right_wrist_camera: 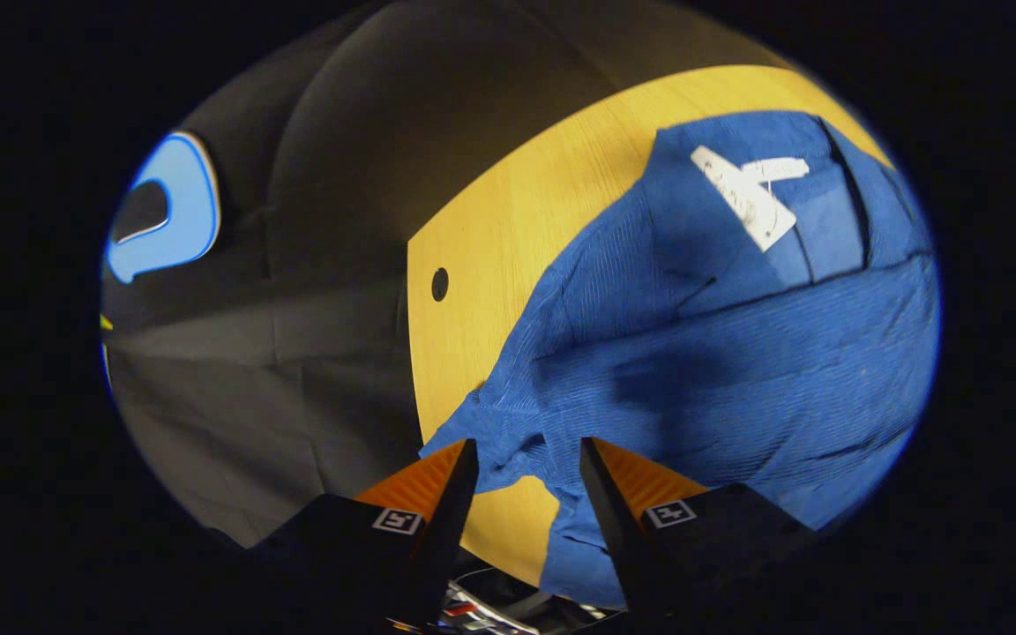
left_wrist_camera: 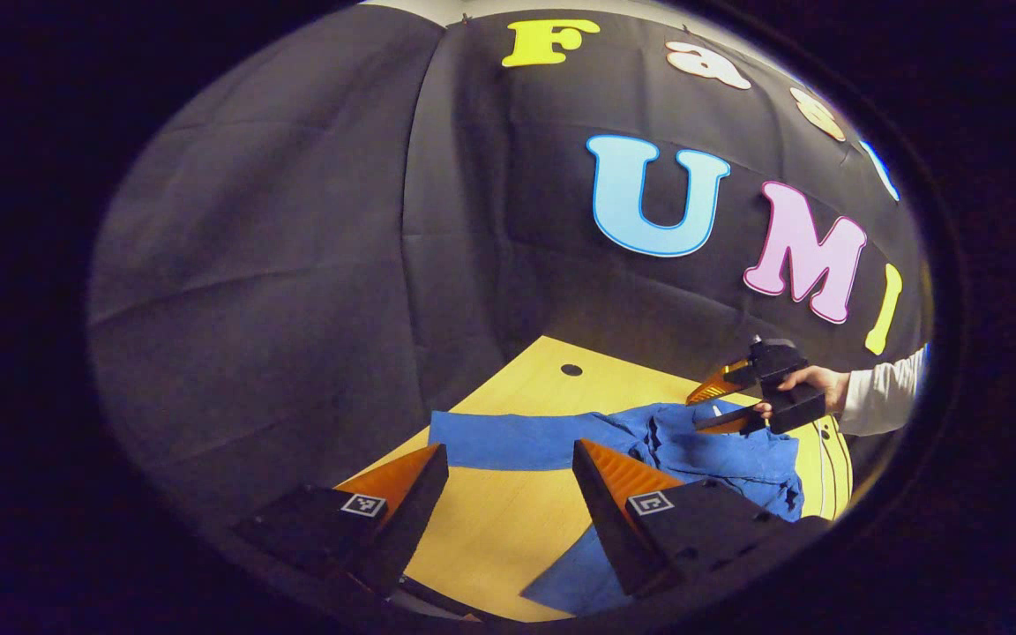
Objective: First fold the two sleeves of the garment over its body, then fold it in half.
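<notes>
While I look along the left hand-held gripper [left_wrist_camera: 508, 467], I see its two fingers spread wide with bare counter [left_wrist_camera: 490, 520] between them, gripping nothing. Its right-side finger stands over a blue fold of the garment [left_wrist_camera: 720, 459], though I cannot tell whether it touches the cloth. Beyond the fingertips a flat blue sleeve [left_wrist_camera: 508, 439] stretches out across the yellow wood, and the rest of the garment lies bunched up further right. Past that bunch I see the right hand-held gripper [left_wrist_camera: 706, 413], held by a hand [left_wrist_camera: 812, 384] in a white sleeve [left_wrist_camera: 883, 397], low over the cloth.

In the right gripper view, the right hand-held gripper [right_wrist_camera: 528, 454] has its fingers parted, and a crumpled edge of the garment [right_wrist_camera: 720, 353] lies in the gap between the tips; I cannot tell whether either finger presses on it. Beyond, the blue cloth spreads over the counter [right_wrist_camera: 508, 229], wrinkled, with a white label [right_wrist_camera: 750, 194] on it toward the far end. A small dark hole [right_wrist_camera: 440, 284] sits in the bare wood beside the garment, near the black wall [right_wrist_camera: 296, 265].
</notes>
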